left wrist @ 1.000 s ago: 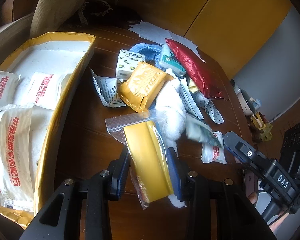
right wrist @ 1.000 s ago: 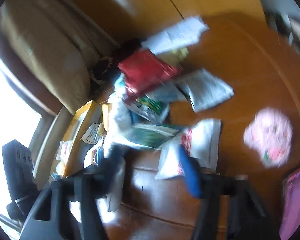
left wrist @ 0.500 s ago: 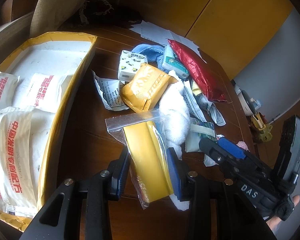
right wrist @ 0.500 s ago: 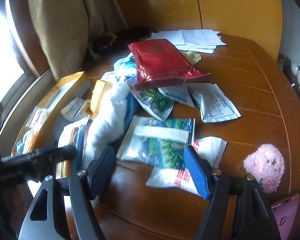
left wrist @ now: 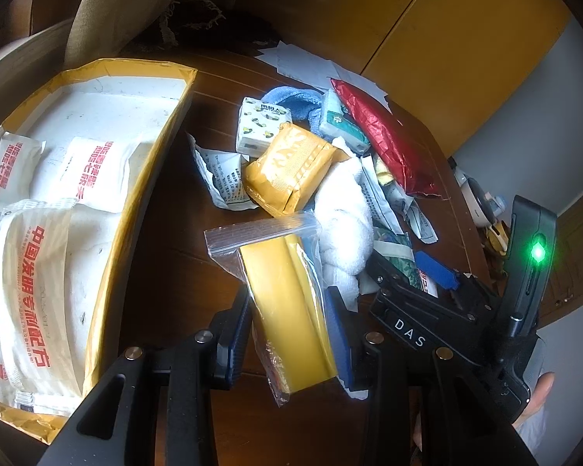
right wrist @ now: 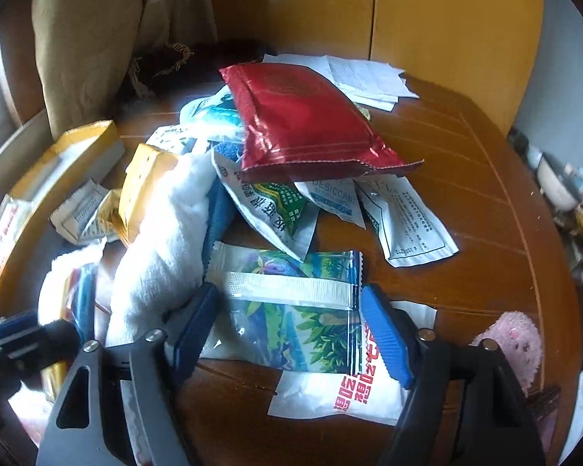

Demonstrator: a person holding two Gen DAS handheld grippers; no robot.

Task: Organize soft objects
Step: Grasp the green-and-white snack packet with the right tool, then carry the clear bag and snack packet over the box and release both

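Pinching a bagged yellow pack point(left wrist: 291, 310), left tool point(left wrist: 287, 334); right tool point(right wrist: 291, 330) spread (seemingly untouching).

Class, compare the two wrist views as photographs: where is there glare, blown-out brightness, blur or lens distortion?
Left wrist view: sharp, with fisheye bending of the yellow box rim, glare on the zip bag and a flaring green light. Right wrist view: the white towel is overexposed, the red foil pack glints, and the left edge blurs.
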